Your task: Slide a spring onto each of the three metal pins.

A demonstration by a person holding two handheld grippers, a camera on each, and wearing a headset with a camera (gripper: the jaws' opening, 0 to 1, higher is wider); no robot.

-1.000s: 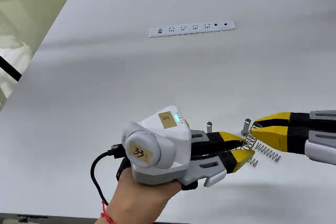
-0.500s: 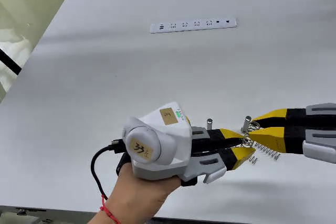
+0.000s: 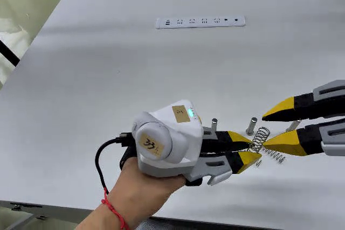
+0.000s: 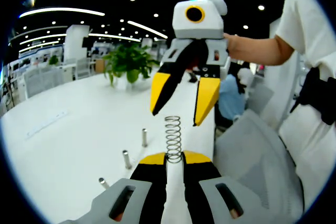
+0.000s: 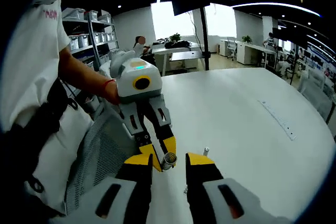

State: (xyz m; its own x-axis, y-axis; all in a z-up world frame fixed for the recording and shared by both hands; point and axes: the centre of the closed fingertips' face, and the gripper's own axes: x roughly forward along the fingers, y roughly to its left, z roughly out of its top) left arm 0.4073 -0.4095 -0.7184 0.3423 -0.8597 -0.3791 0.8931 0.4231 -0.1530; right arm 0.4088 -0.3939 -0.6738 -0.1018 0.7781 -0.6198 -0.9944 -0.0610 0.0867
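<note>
okay, my left gripper (image 3: pixel 253 149) has its jaws pinched on the near end of the spring (image 3: pixel 260 138), held low over the tabletop (image 3: pixel 135 68). the coil's long axis runs straight out along those jaws toward the right gripper (image 3: pixel 264 130), whose jaws stand spread either side of the free end, with no contact that i can see. the middle pin (image 3: pixel 251 126) stands upright just beside the coil, so i reckon the spring wants tipping upright over it. the left is nearer.

3 short metal pins (image 3: pixel 251 126) stand upright in a row near the table's (image 3: pixel 135 79) near edge. 1 coiled spring (image 3: pixel 260 138) is pinched at its end by the left gripper (image 3: pixel 254 150); another spring (image 3: pixel 275 155) lies flat nearby.
</note>
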